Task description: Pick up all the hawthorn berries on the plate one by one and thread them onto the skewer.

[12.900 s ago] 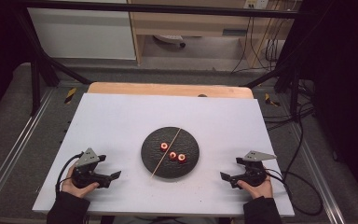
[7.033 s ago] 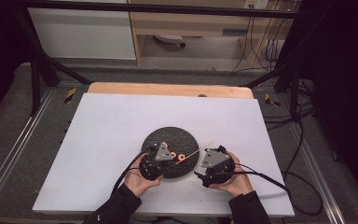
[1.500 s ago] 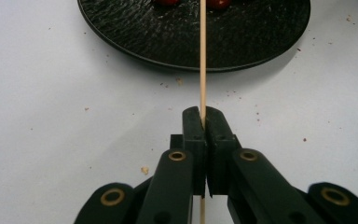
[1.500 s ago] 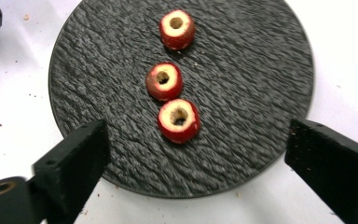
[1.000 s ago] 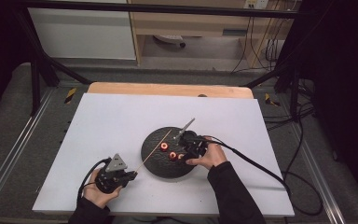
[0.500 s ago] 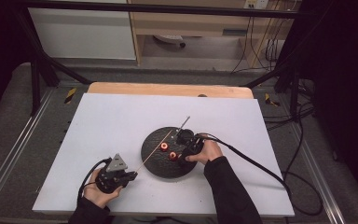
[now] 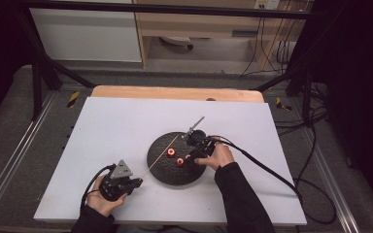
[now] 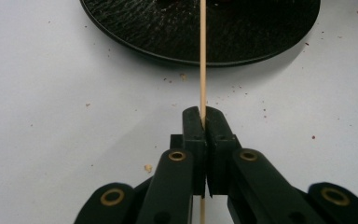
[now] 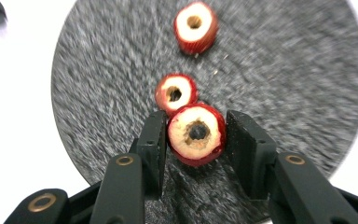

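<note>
On the black plate (image 9: 307, 70), right gripper (image 9: 196, 135) fingers flank a cored fruit piece (image 9: 196, 134).

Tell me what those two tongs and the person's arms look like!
Both tongs are black. The left tongs carry a grey three-cornered plate on top, and a black cable loops from them. The right tongs trail a long black cable across the table. Up close, brass-coloured rivets dot the jaw arms. The person wears dark sleeves.
</note>
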